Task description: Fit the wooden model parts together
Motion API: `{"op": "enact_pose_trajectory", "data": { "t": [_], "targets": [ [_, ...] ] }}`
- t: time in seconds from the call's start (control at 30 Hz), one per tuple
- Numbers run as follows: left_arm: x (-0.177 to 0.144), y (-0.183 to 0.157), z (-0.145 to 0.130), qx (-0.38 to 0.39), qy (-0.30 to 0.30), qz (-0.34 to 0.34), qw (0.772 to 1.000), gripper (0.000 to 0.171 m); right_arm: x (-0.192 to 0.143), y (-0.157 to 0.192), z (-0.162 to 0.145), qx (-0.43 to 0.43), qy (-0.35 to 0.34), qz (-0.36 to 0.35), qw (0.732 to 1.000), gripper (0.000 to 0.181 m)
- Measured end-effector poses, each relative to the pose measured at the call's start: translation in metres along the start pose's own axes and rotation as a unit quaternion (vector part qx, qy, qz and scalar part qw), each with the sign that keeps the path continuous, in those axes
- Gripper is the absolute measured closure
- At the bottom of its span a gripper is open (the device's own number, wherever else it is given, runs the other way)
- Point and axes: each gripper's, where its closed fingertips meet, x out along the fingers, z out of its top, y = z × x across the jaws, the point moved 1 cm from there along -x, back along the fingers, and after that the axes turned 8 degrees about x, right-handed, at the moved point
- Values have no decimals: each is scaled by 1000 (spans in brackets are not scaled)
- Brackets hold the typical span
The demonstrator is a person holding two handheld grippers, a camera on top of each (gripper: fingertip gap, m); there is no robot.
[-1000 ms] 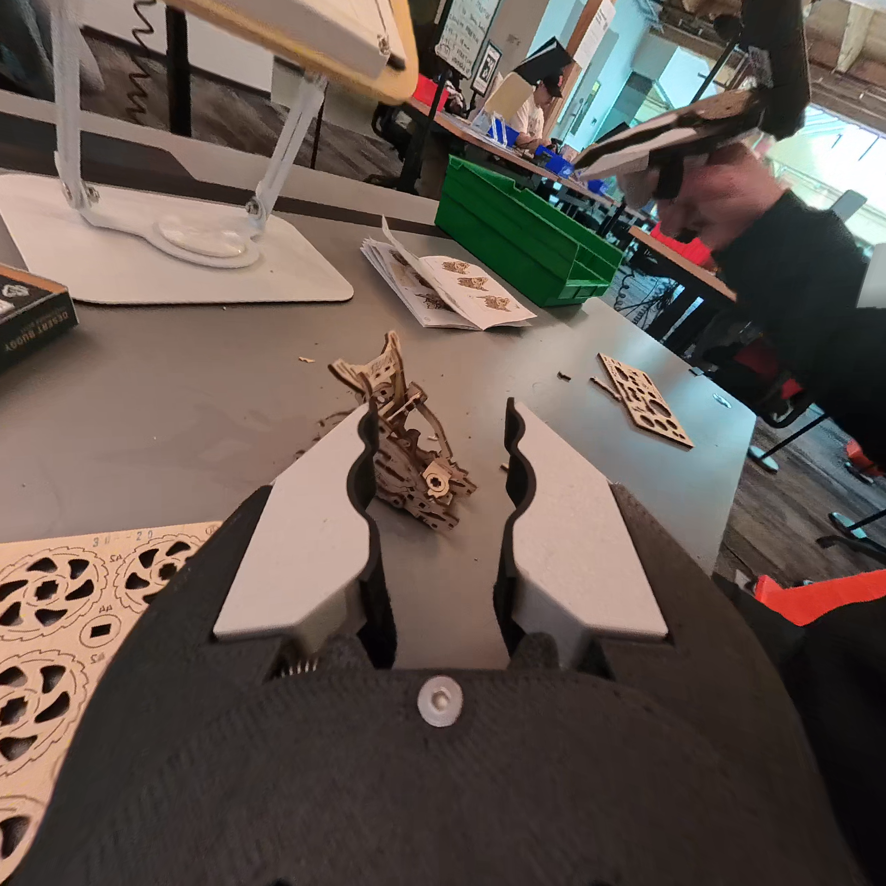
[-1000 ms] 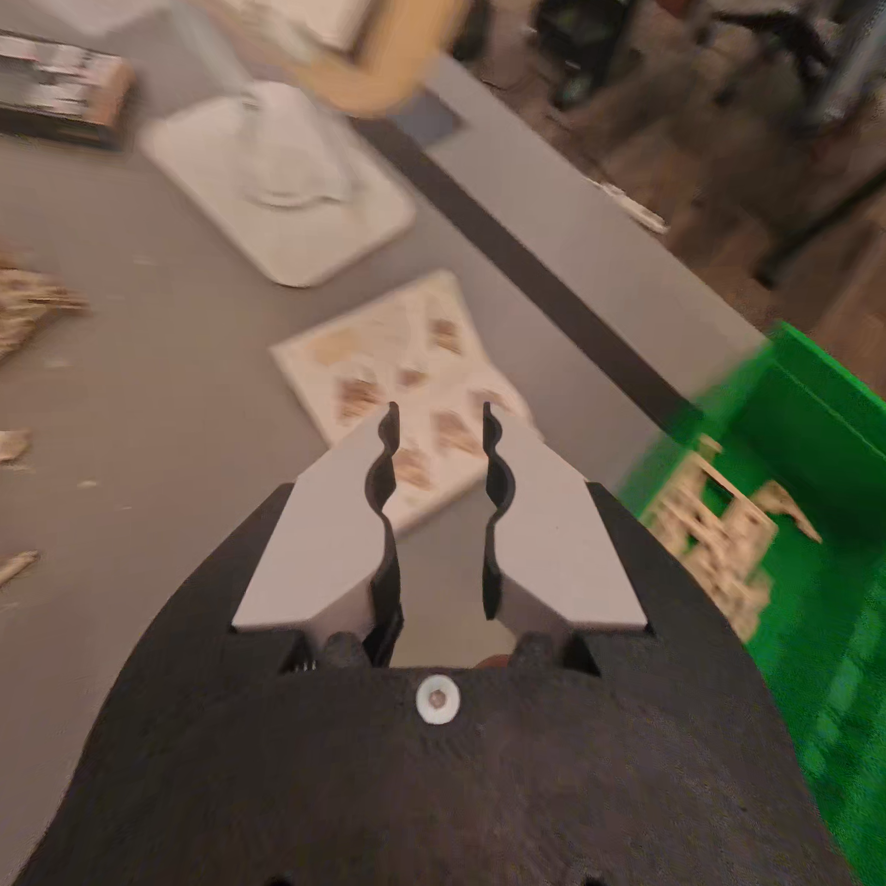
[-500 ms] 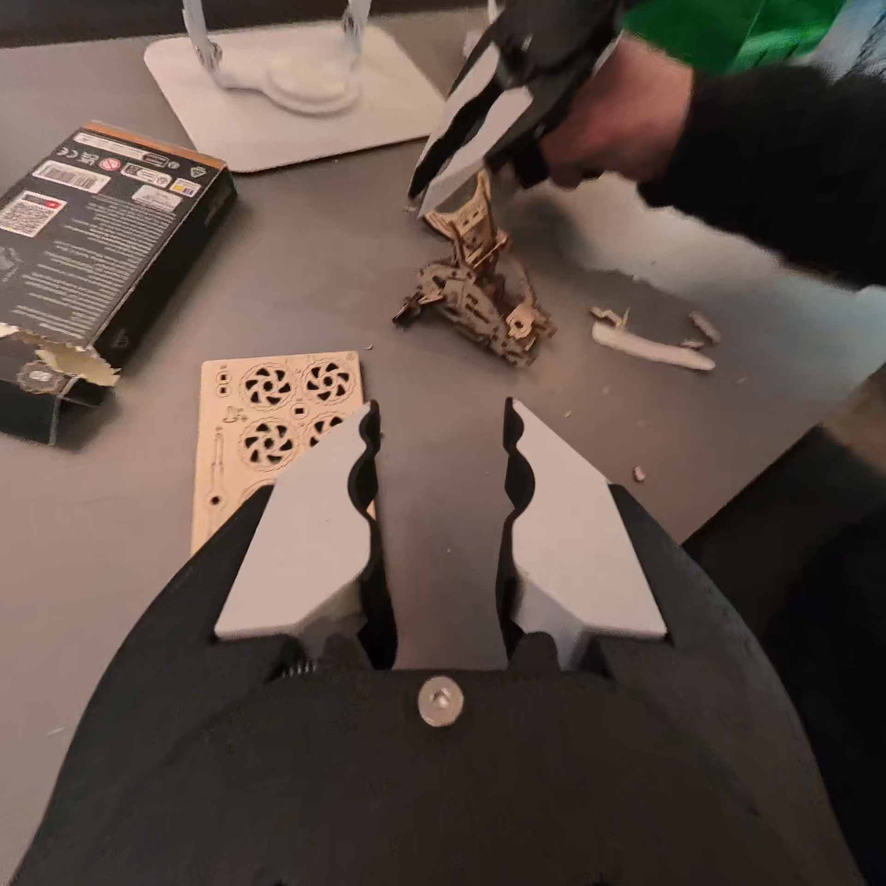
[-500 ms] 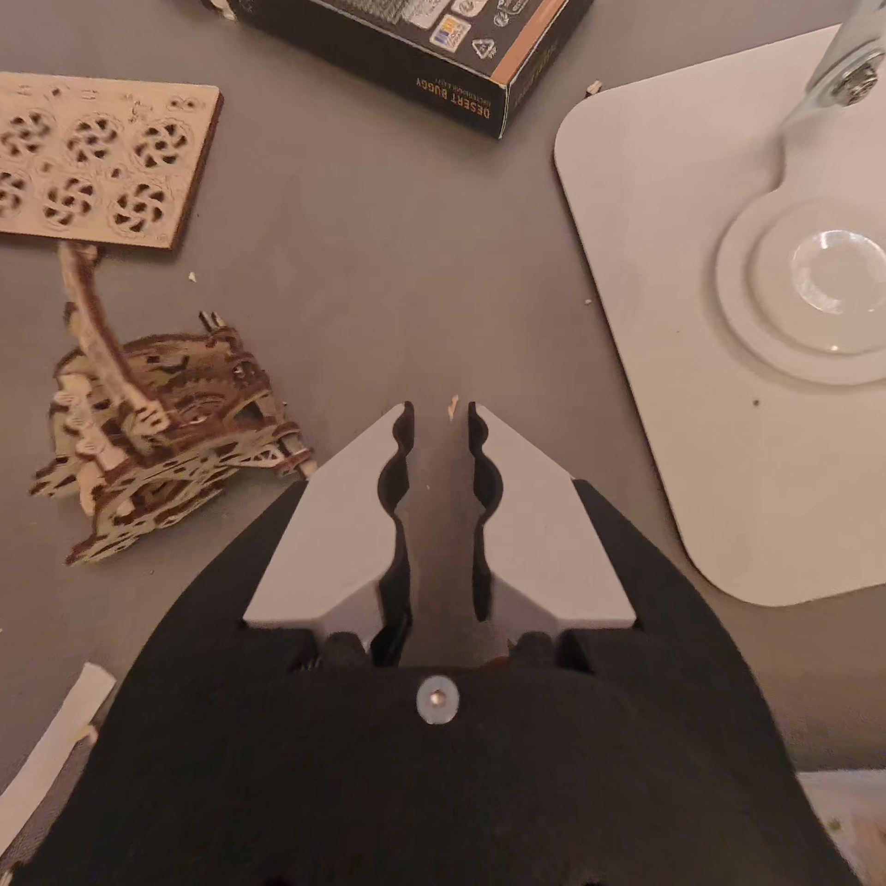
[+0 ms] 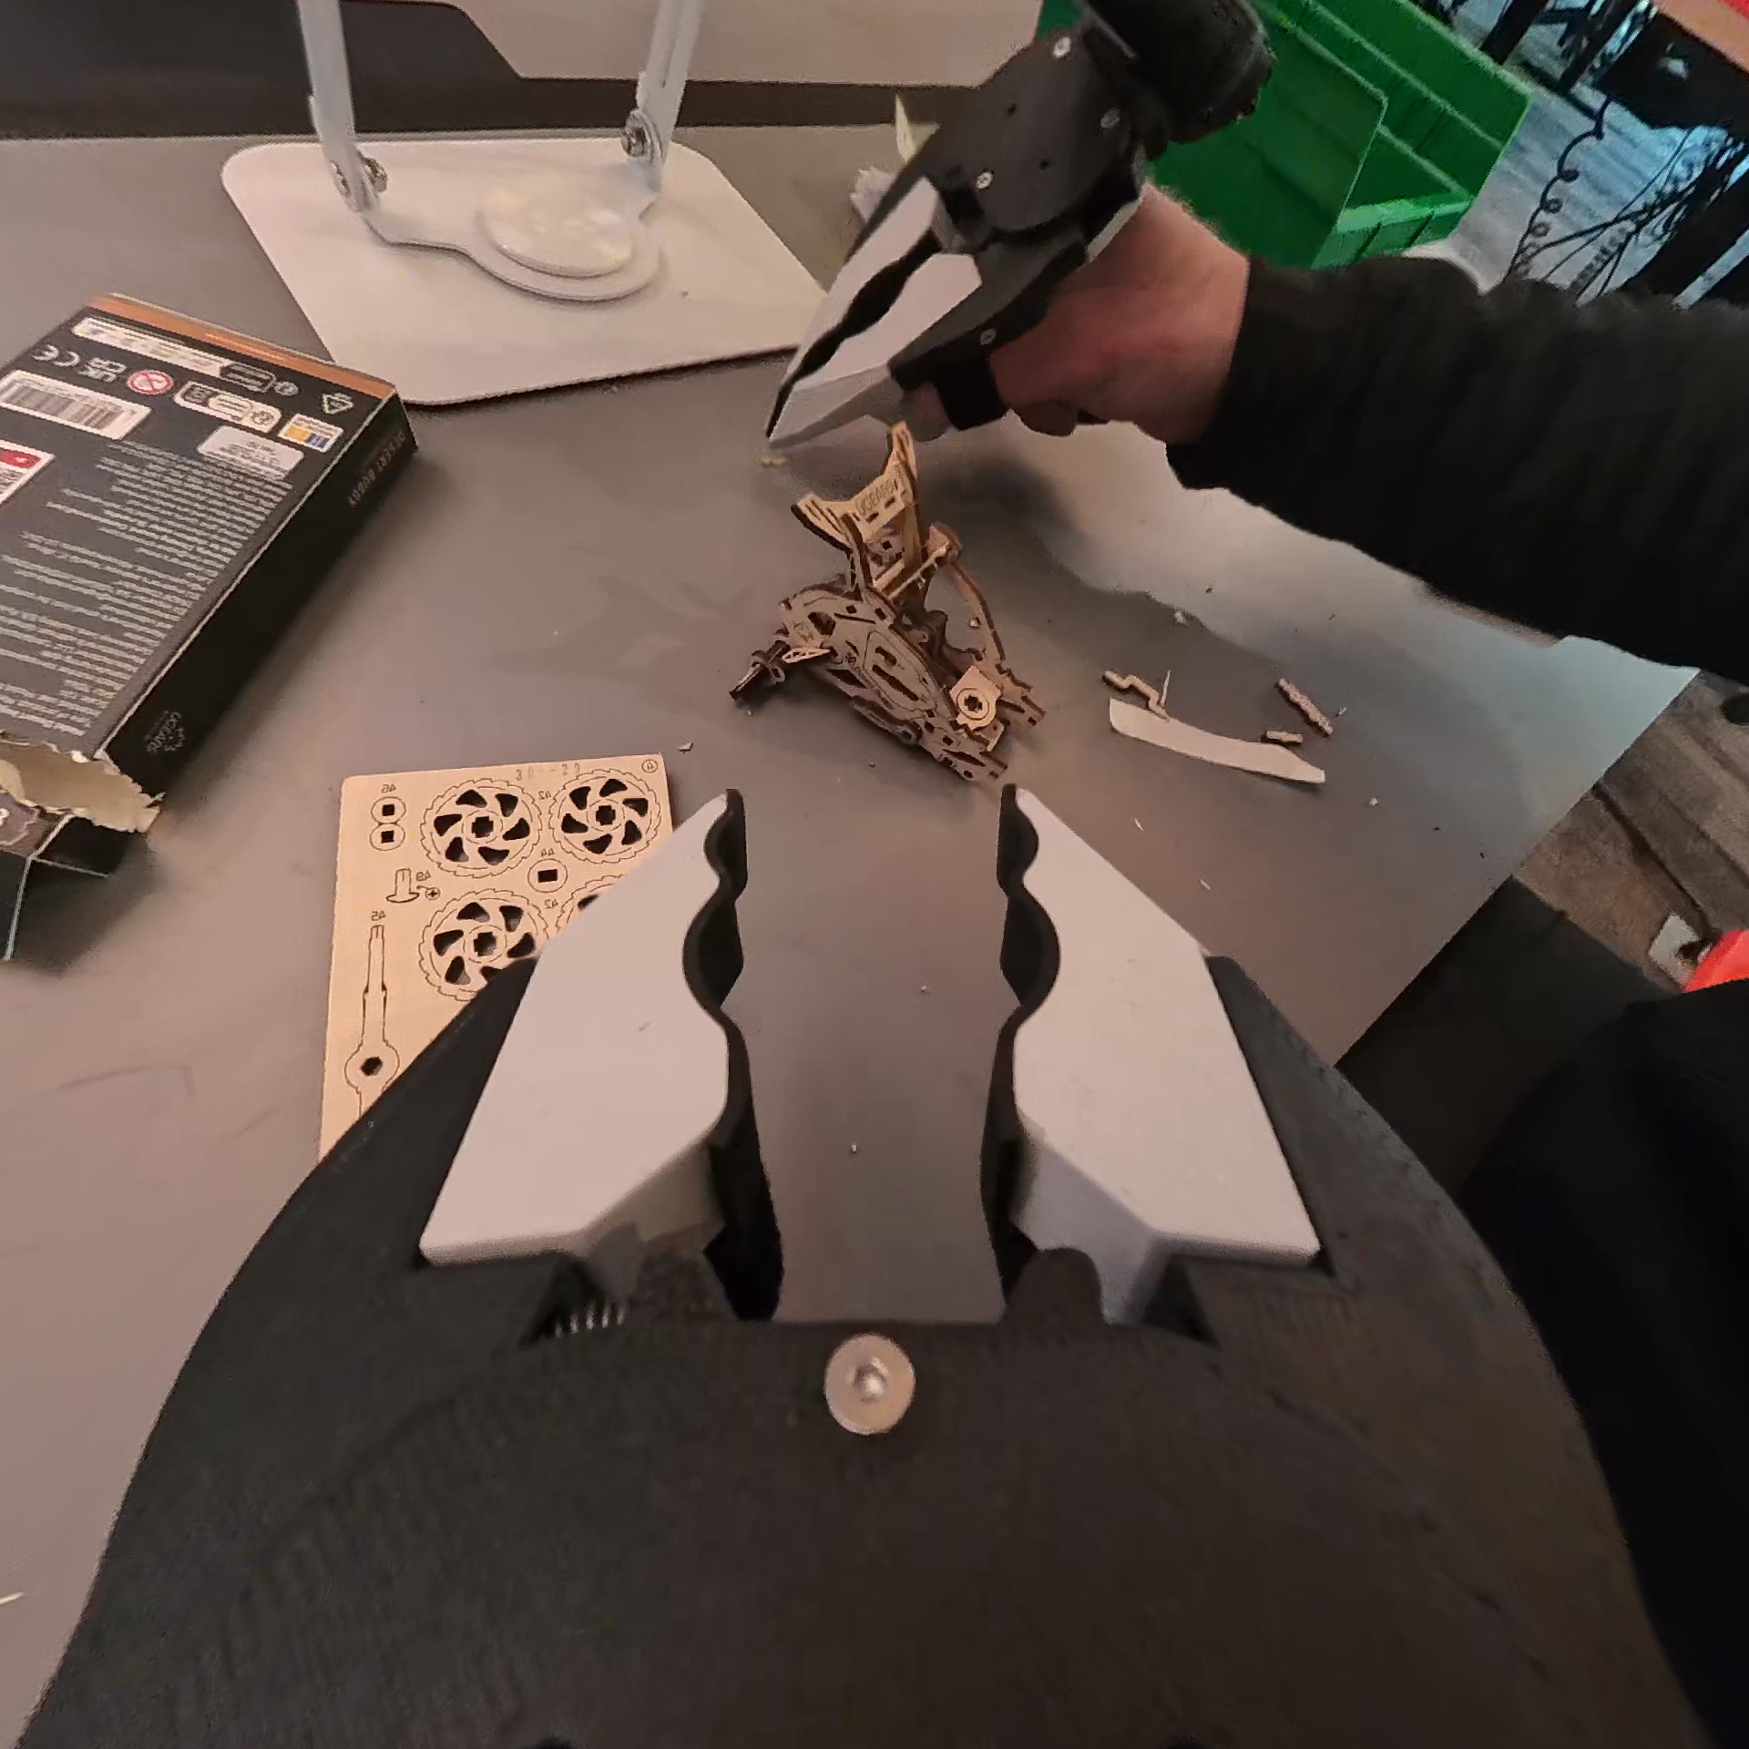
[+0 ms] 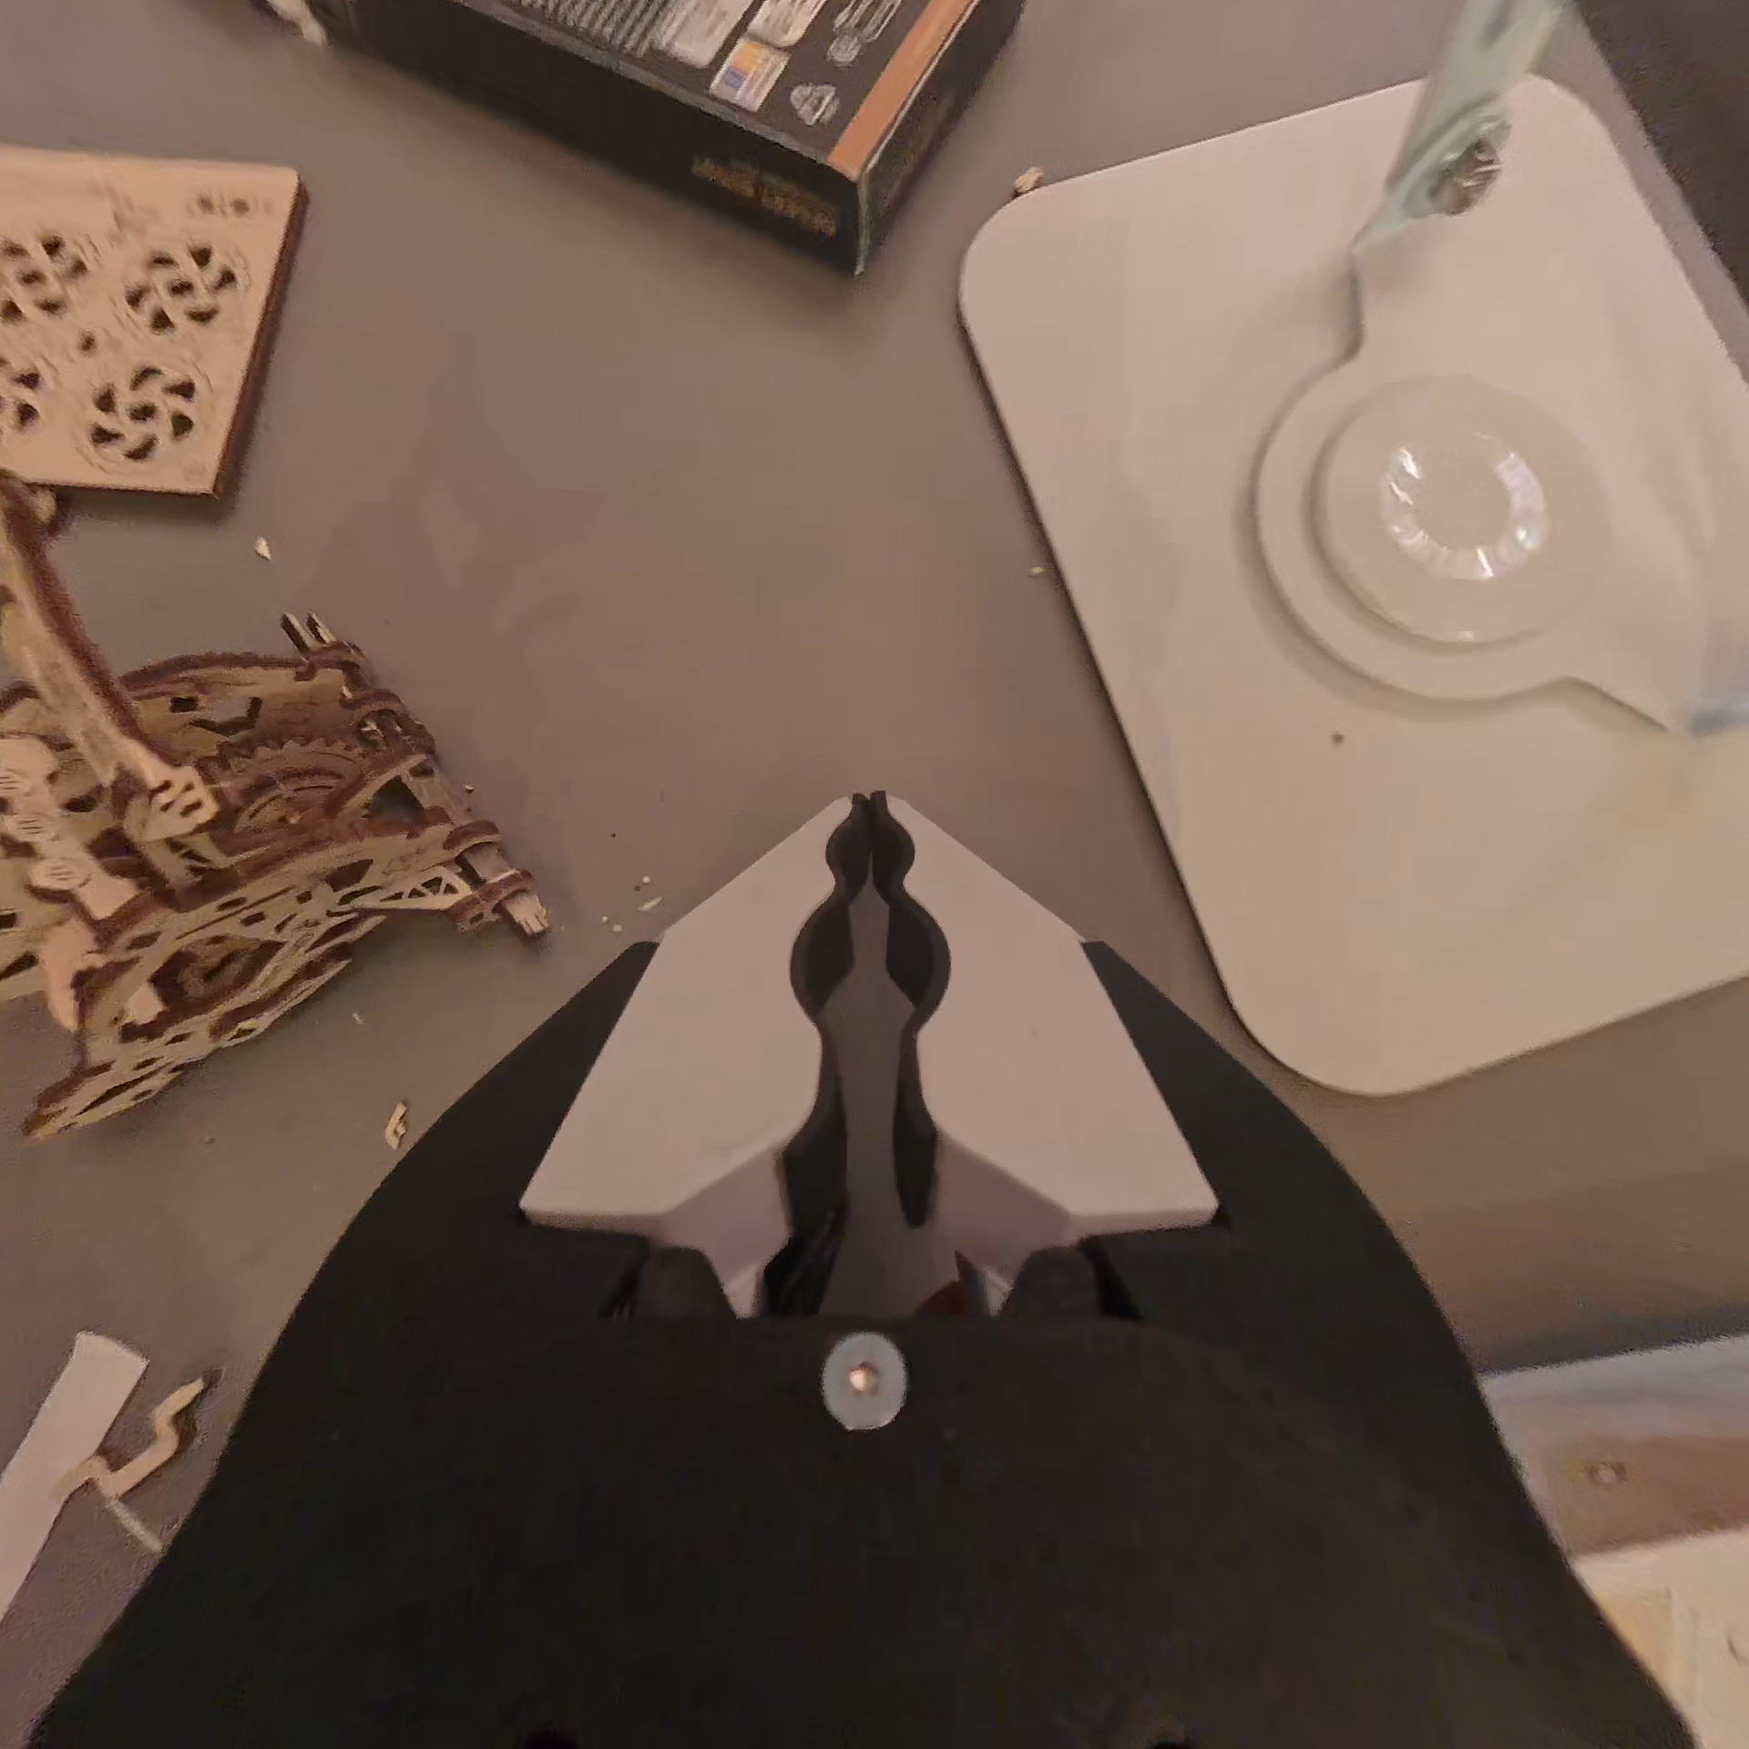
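A partly built wooden model (image 5: 890, 653) lies on its side on the grey table (image 5: 587, 568), one curved strut sticking up. My left gripper (image 5: 866, 804) is open and empty, held above the table just short of the model. My right gripper (image 6: 869, 800) is shut with its tips touching and nothing visible between them. In the left wrist view it (image 5: 786, 426) hovers just above and behind the model's raised strut. In the right wrist view the model (image 6: 208, 852) lies to the left of the fingers. A wooden parts sheet (image 5: 492, 852) with cut wheels lies left of my left gripper.
A black kit box (image 5: 161, 502) with a torn end lies at the left. A white stand base (image 5: 530, 256) sits at the back. A green bin (image 5: 1344, 123) is at the far right. Paper strip and wood scraps (image 5: 1211, 738) lie near the table's right edge. The grippers' ends are close to 25 centimeters from one another.
My right gripper swung in from the green bin to just above the model and went from slightly open to shut. My left gripper pulled back from the model and stayed open.
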Motion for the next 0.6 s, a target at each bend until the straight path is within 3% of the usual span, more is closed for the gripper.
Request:
{"op": "enact_pose_trajectory", "data": {
  "t": [0.27,0.37,0.5,0.6],
  "targets": [
    [5,-1,-1,-27,-5,-15,1000,120,-57,-9,3,18,-48,6,999,181],
    [8,0,-4,-22,11,-12,1000,119,-47,-5,-6,-4,-10,8,1000,178],
    [2,17,-14,11,54,32,998,117,-28,6,-13,-52,69,19,996,155],
    [-4,29,-20,17,79,54,995,117,-12,7,-7,-82,113,19,990,158]
  ]
}}
